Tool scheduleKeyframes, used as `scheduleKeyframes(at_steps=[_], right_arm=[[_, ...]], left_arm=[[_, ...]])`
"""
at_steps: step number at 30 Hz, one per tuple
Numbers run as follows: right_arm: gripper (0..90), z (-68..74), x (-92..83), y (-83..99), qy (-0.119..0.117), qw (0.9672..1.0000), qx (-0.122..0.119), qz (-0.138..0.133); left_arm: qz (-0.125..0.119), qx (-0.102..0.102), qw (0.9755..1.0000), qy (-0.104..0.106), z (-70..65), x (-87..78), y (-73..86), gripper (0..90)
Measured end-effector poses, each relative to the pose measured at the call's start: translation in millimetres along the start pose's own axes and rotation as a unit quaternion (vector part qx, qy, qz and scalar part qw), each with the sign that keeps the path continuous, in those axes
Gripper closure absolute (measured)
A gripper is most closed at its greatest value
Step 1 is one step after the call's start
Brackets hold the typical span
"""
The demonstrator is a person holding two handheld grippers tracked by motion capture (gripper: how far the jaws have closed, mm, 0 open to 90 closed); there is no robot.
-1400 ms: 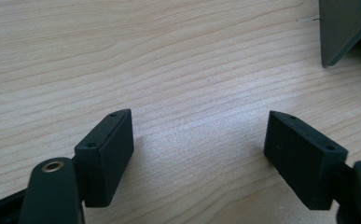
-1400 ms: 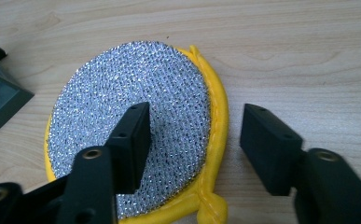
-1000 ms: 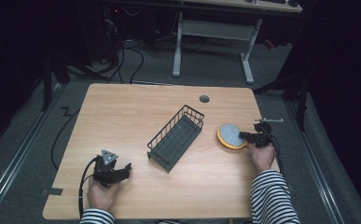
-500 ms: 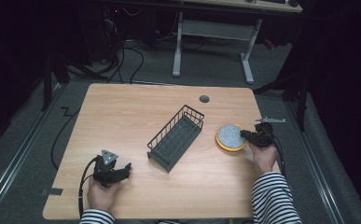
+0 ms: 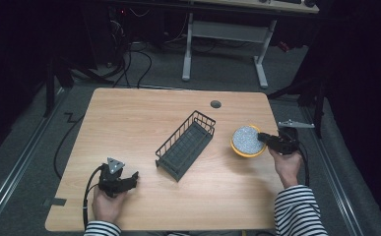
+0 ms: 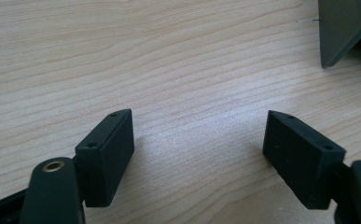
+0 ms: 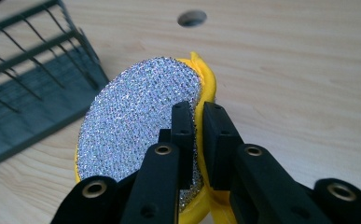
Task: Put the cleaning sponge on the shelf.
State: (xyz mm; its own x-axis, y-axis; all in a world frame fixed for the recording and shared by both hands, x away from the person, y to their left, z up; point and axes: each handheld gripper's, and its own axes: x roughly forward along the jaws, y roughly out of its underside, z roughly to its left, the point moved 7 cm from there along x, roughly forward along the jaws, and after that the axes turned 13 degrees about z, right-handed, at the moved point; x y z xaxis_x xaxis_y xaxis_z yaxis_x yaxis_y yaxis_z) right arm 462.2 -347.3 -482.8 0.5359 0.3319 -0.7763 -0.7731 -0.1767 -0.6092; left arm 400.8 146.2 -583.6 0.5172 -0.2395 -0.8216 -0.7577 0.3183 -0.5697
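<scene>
Table: wooden table point(image 5: 129, 123), basket point(image 5: 185, 145) in the middle.
Change: right gripper point(image 5: 263, 138) fingers just clamped the sponge point(image 5: 247, 139), lifting it.
Left gripper point(image 5: 129, 179): fingers apart, empty.

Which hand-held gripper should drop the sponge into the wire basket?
Right. The right hand-held gripper is already clamped on the round yellow sponge with the silver scouring face, beside the dark wire basket. The left hand-held gripper is open over bare table.

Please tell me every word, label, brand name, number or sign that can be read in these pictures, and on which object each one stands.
There is no readable text.
Round sponge, yellow with a silver scouring face: no print.
Black wire basket: no label.
Wooden table: only wood grain and a cable hole.
Left gripper and right gripper: only screw holes on the jaws, no marks.
</scene>
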Motion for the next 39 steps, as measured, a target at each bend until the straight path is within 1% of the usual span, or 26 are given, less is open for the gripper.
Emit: scheduleKeyframes(at_steps=[2, 3, 4, 5, 6, 10, 11, 12, 13, 14, 15, 18, 19, 20, 22, 23, 25, 27, 28, 32, 33, 34, 35, 36, 37, 39], right_arm=[[83.9, 6.9, -6.4, -5.5, -0.007, 0.9999, -0.007, -0.006], [83.9, 6.9, -6.4, -5.5, -0.007, 0.9999, -0.007, -0.006], [83.9, 14.8, -12.3, -11.7, -0.015, 0.9997, -0.018, -0.012], [83.9, 14.8, -12.3, -11.7, -0.015, 0.9997, -0.018, -0.012], [83.9, 22.2, -16.7, -17.0, -0.022, 0.9993, -0.026, -0.017], [83.9, 38.4, -23.4, -28.0, -0.037, 0.9979, -0.046, -0.027], [83.9, 38.4, -23.4, -28.0, -0.037, 0.9979, -0.046, -0.027], [83.9, 47.1, -26.0, -34.1, -0.045, 0.9969, -0.056, -0.032], [83.9, 50.3, -26.7, -36.6, -0.049, 0.9964, -0.06, -0.033], [83.9, 50.3, -26.7, -36.6, -0.049, 0.9964, -0.06, -0.033], [83.9, 60.4, -28.3, -44.5, -0.062, 0.9951, -0.068, -0.037], [83.9, 74.4, -27.8, -55.4, -0.073, 0.9934, -0.079, -0.04], [83.9, 74.4, -27.8, -55.4, -0.073, 0.9934, -0.079, -0.04], [83.9, 84.3, -25.5, -62.4, -0.082, 0.9921, -0.086, -0.041], [83.9, 93.9, -21.8, -69.0, -0.088, 0.9909, -0.094, -0.041], [83.9, 93.9, -21.8, -69.0, -0.088, 0.9909, -0.094, -0.041], [83.9, 103.3, -16.9, -74.8, -0.093, 0.9897, -0.102, -0.039], [83.9, 112.0, -10.5, -79.9, -0.094, 0.9889, -0.11, -0.034], [83.9, 120.1, -3.2, -84.6, -0.098, 0.9883, -0.113, -0.029], [83.8, 135.9, 10.1, -94.8, -0.111, 0.9856, -0.124, -0.027], [83.8, 135.9, 10.1, -94.8, -0.111, 0.9856, -0.124, -0.027], [83.9, 143.1, 15.9, -99.5, -0.119, 0.9843, -0.128, -0.024], [83.9, 143.1, 15.9, -99.5, -0.119, 0.9843, -0.128, -0.024], [83.8, 149.5, 22.0, -103.5, -0.128, 0.9828, -0.131, -0.023], [83.8, 152.2, 25.2, -105.3, -0.131, 0.9821, -0.133, -0.023], [83.8, 154.0, 27.5, -106.5, -0.131, 0.9821, -0.134, -0.022]], left_arm=[[0.0, 0.0, 1.0, 0.0, 0.0, 0.0, 0.0, 25.1], [0.0, 0.0, 1.0, 0.0, 0.0, 0.0, 0.0, 25.1], [0.0, 0.0, 1.0, 0.0, 0.0, 0.0, 0.0, 25.1], [0.0, 0.0, 1.0, 0.0, 0.0, 0.0, 0.0, 25.1], [0.0, 0.0, 1.0, 0.0, 0.0, 0.0, 0.0, 25.1], [0.0, 0.001, 1.0, 0.0, -0.1, 0.0, 0.0, 25.1], [0.0, 0.001, 1.0, 0.0, -0.1, 0.0, 0.0, 25.1], [0.0, 0.001, 1.0, 0.0, -0.1, 0.1, 0.0, 25.1], [0.0, 0.001, 1.0, 0.0, -0.2, 0.1, -0.1, 25.1], [0.0, 0.001, 1.0, 0.0, -0.2, 0.1, -0.1, 25.1], [0.0, 0.001, 1.0, 0.001, -0.3, 0.0, -0.1, 25.1], [0.0, 0.002, 1.0, 0.001, -0.5, 0.2, -0.2, 25.1], [0.0, 0.002, 1.0, 0.001, -0.5, 0.2, -0.2, 25.1], [0.0, 0.002, 1.0, 0.001, -0.5, 0.2, -0.2, 25.1], [0.0, 0.002, 1.0, 0.001, -0.5, 0.2, -0.2, 25.1], [0.0, 0.002, 1.0, 0.001, -0.5, 0.2, -0.2, 25.1], [0.0, 0.002, 1.0, 0.001, -0.5, 0.2, -0.2, 25.2], [0.0, 0.002, 1.0, 0.001, -0.5, 0.2, -0.2, 25.2], [0.0, 0.002, 1.0, 0.001, -0.5, 0.2, -0.3, 25.2], [0.0, 0.002, 1.0, 0.0, -0.5, 0.2, -0.3, 25.2], [0.0, 0.002, 1.0, 0.0, -0.6, 0.2, -0.3, 25.2], [0.0, 0.001, 1.0, 0.0, -0.6, 0.2, -0.3, 25.2], [0.0, 0.001, 1.0, 0.0, -0.6, 0.2, -0.3, 25.3], [0.0, 0.001, 1.0, 0.0, -0.5, 0.2, -0.3, 25.4], [0.0, 0.001, 1.0, 0.0, -0.4, 0.2, -0.3, 25.4], [0.0, 0.001, 1.0, 0.0, -0.4, 0.2, -0.3, 25.5]])
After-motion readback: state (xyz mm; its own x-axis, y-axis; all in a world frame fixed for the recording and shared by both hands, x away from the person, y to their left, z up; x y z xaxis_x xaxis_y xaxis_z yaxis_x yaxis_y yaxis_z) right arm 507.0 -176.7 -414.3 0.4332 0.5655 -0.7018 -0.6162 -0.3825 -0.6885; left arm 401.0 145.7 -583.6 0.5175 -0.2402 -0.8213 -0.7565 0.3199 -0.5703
